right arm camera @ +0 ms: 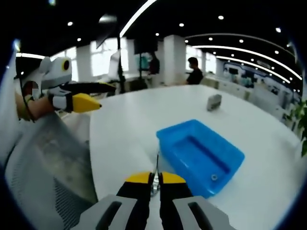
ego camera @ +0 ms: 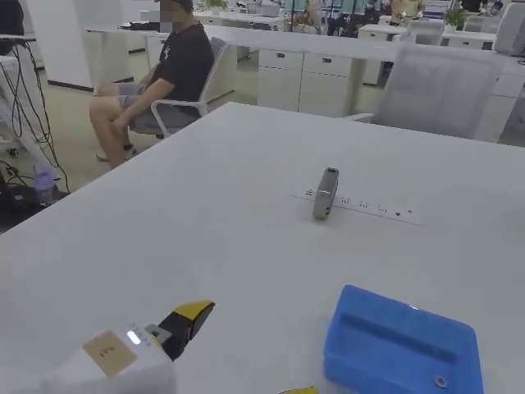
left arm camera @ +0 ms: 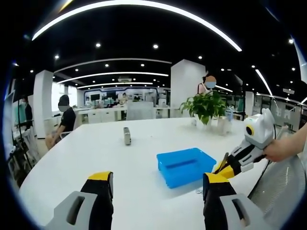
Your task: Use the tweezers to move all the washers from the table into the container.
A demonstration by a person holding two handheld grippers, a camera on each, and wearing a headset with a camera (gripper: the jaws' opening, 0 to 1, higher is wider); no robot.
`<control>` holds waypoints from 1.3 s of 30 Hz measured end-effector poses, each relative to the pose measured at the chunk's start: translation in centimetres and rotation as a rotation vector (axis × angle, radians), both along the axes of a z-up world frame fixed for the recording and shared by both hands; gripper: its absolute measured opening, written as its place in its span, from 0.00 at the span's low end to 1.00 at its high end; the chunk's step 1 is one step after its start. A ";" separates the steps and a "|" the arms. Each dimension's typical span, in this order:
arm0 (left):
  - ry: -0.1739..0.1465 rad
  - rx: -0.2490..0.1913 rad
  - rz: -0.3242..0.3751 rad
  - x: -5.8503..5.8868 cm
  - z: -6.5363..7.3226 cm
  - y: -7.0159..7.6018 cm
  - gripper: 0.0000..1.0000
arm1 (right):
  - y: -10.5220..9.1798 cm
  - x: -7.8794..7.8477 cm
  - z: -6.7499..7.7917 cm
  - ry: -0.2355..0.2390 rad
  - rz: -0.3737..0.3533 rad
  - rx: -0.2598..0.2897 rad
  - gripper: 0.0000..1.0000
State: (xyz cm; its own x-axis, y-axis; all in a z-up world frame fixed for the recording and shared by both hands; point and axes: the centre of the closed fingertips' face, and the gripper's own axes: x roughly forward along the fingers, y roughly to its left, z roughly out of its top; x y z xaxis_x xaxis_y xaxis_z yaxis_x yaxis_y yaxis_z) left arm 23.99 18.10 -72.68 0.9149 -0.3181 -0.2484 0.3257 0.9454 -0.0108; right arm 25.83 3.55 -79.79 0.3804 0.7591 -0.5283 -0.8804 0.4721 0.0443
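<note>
We see a small metal washer (ego camera: 440,381) in the blue plastic container (ego camera: 392,338) on the white table (ego camera: 205,238); a grey oblong device (ego camera: 326,193) lies behind.

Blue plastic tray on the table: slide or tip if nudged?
Probably slides, not tips: the blue plastic tray sits low and wide on the smooth white table. Likely light: one small metal washer visible inside.

One blue container (ego camera: 399,345), one washer (ego camera: 440,381) inside, one tweezers (right arm camera: 157,164), one grey device (ego camera: 326,193).
</note>
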 end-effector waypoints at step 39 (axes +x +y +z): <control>-0.003 -0.004 -0.010 0.0 0.0 -0.1 0.75 | -1.9 10.7 2.6 0.084 -0.254 0.103 0.02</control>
